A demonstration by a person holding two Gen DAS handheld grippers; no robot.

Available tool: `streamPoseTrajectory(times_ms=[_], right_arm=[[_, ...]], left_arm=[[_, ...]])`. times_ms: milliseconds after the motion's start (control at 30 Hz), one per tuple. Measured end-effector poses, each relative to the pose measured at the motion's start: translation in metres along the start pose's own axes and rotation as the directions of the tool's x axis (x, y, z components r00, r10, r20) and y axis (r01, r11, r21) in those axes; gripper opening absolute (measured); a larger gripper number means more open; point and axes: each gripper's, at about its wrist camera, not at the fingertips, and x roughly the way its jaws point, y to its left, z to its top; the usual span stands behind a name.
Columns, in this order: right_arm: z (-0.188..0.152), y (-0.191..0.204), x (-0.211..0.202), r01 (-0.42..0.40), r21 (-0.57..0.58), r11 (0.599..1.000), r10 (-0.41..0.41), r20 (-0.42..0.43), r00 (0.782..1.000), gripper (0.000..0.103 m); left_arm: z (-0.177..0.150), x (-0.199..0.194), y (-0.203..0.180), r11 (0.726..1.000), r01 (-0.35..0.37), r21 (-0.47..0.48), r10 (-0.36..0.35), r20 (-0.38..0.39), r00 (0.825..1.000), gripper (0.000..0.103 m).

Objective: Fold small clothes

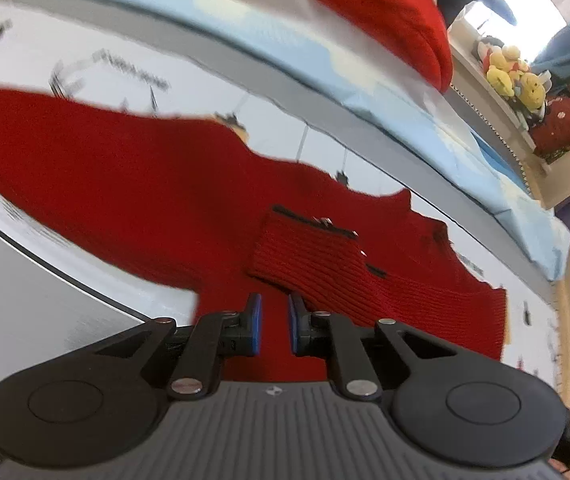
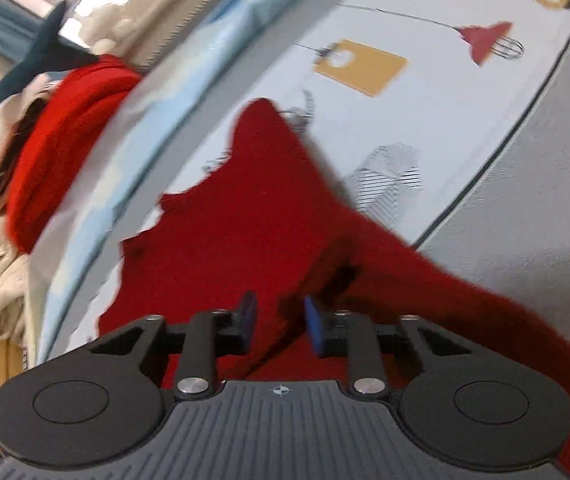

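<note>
1. Your left gripper (image 1: 275, 322): nearest in the left wrist view, pointing down at the cloth. The jaws stand a narrow gap apart with nothing pinched between the blue pads (image 1: 256, 320); red knit shows through the gap. Not gripping.

2. Your right gripper (image 2: 277, 324): nearest in the right wrist view, also tilted down. The jaws are slightly apart, red cloth is visible behind the gap, and the picture is blurred; no fold can be made out between them.

3. Red knitted garment (image 1: 133, 200): lies spread on the surface directly beneath and ahead of both grippers. In the left view a ribbed cuff or sleeve end (image 1: 305, 248), edged with dark trim, lies folded over the body just beyond the jaws. In the right view the garment (image 2: 245, 208) tapers to a point further out, and one part trails off toward the lower right.

4. Surface (image 1: 133, 68): pale cover printed with lamps and line drawings, with a grey border.

5. Light blue sheet (image 1: 325, 52): beyond the surface, along its far edge.

6. Second red cloth (image 1: 397, 12): heaped on the blue sheet, well apart from the garment.

7. Yellow soft toys (image 1: 513, 72): on a far shelf, near a window.
</note>
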Motion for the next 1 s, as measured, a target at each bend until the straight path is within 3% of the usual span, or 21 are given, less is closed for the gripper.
streamPoseTrajectory(times_ms=[133, 233, 300, 400, 567, 633, 667, 733, 833, 933, 1000], right_arm=[[0.016, -0.003, 0.013, 0.008, 0.031, 0.999, -0.008, -0.019, 1.0, 0.012], [0.022, -0.019, 0.017, 0.042, 0.117, 0.992, -0.037, -0.042, 0.998, 0.014], [0.029, -0.019, 0.012, 0.069, 0.126, 0.99, -0.069, -0.011, 0.998, 0.021], [0.035, -0.017, 0.008, 0.099, 0.09, 0.991, -0.104, 0.051, 0.993, 0.021], [0.036, -0.009, -0.001, 0.036, 0.078, 0.996, -0.04, 0.045, 0.998, 0.024], [0.034, -0.003, -0.002, 0.019, 0.057, 0.998, -0.022, 0.044, 0.999, 0.033], [0.035, 0.0, 0.001, 0.01, 0.053, 0.999, -0.012, 0.038, 0.999, 0.036], [0.036, 0.005, 0.007, -0.008, 0.052, 0.999, 0.008, 0.017, 1.0, 0.036], [0.033, 0.009, 0.015, -0.025, 0.062, 0.998, 0.027, -0.017, 1.0, 0.036], [0.03, 0.015, 0.016, -0.052, 0.037, 0.998, 0.053, -0.013, 0.999, 0.036], [0.03, 0.018, 0.018, -0.061, 0.024, 0.998, 0.061, -0.009, 0.998, 0.036]], left_arm=[[-0.001, 0.023, 0.002, 0.998, 0.037, -0.049, -0.039, -0.025, 0.999, 0.015], [0.002, 0.041, 0.01, 0.992, 0.06, -0.115, -0.065, -0.035, 0.997, 0.023], [0.004, 0.052, 0.016, 0.986, 0.063, -0.153, -0.068, -0.03, 0.997, 0.031], [0.009, 0.071, 0.022, 0.972, 0.098, -0.215, -0.11, -0.042, 0.993, 0.036], [0.013, 0.097, 0.031, 0.953, 0.096, -0.288, -0.115, -0.048, 0.992, 0.039], [0.014, 0.1, 0.032, 0.947, 0.104, -0.304, -0.118, -0.027, 0.993, 0.037], [0.015, 0.1, 0.03, 0.948, 0.101, -0.3, -0.112, -0.021, 0.993, 0.031], [0.017, 0.094, 0.023, 0.967, 0.085, -0.242, -0.088, -0.001, 0.996, 0.008], [0.022, 0.064, 0.005, 0.985, 0.035, -0.172, -0.022, 0.078, 0.997, 0.008], [0.02, 0.022, -0.018, 0.996, 0.021, -0.089, -0.003, 0.199, 0.98, 0.008], [0.018, 0.014, -0.025, 0.999, -0.007, -0.046, 0.017, 0.225, 0.974, 0.01]])
